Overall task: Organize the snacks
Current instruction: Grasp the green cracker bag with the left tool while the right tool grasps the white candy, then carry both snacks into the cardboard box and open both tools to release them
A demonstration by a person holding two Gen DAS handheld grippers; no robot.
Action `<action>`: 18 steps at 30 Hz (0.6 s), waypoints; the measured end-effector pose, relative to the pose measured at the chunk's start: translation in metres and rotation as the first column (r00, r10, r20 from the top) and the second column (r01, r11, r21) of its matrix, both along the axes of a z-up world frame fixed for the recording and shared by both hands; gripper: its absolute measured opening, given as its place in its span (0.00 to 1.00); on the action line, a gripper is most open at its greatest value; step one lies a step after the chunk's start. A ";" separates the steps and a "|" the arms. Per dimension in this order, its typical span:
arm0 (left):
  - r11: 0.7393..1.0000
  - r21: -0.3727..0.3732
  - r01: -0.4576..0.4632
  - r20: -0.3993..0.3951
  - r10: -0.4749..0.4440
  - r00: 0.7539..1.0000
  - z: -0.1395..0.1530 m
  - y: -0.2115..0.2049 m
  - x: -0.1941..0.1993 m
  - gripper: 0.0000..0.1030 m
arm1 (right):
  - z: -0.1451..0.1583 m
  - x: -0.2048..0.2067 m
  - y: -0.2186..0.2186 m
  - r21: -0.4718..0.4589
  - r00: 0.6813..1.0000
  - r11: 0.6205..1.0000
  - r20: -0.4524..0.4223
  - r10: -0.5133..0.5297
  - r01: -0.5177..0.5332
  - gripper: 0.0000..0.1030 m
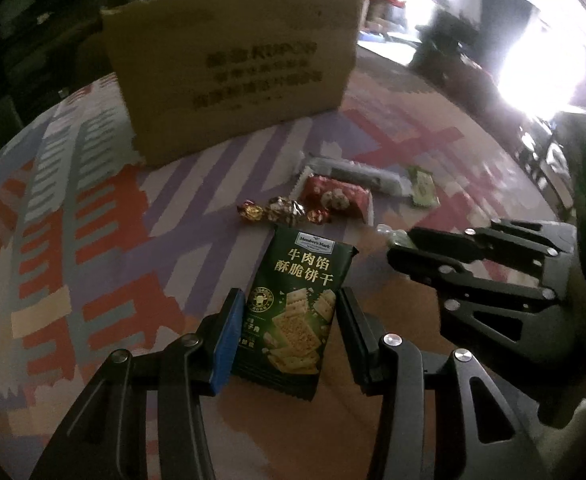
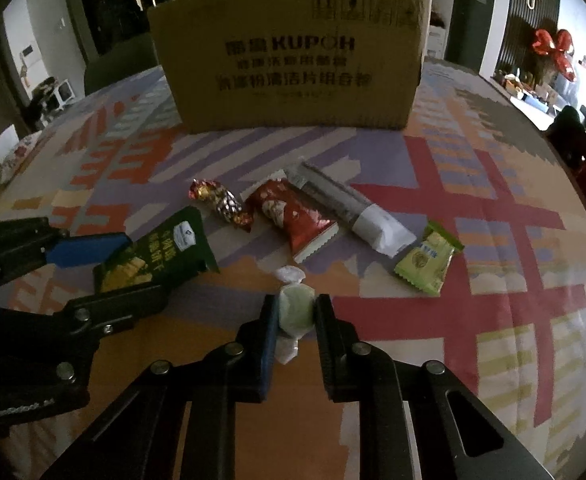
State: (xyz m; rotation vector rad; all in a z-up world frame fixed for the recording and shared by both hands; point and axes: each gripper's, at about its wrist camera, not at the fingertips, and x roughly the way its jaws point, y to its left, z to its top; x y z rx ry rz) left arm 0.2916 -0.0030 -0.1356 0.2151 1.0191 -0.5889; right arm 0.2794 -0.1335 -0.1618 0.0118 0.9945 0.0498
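**Both grippers loaded, box waits ahead**

The left gripper (image 1: 289, 320) has the dark green cracker packet (image 1: 297, 304) pinched across its width, jaws partly apart to span it, and the packet looks lifted off the patterned counter (image 1: 93, 240). Over on the right, the right gripper (image 2: 295, 312) is clamped tight on a small pale green candy (image 2: 296, 312), its twisted wrapper ends poking out above and below the pads. The cardboard box (image 2: 293, 60) stands at the far side of the counter, well apart from both. Between them lie the foil chocolates (image 2: 221, 204), the red packet (image 2: 293, 216), a long grey bar (image 2: 349, 208) and a light green packet (image 2: 427, 258). My read: carry both high, clear the box wall, and release only once over the opening, so nothing clips the snacks lying in the path.
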 end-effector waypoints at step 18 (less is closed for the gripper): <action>0.975 -0.116 -0.191 0.128 0.206 0.970 0.076 -0.001 -0.029 0.45 | 0.085 -0.025 -0.012 0.033 0.980 0.997 0.188 0.061 -0.069 0.19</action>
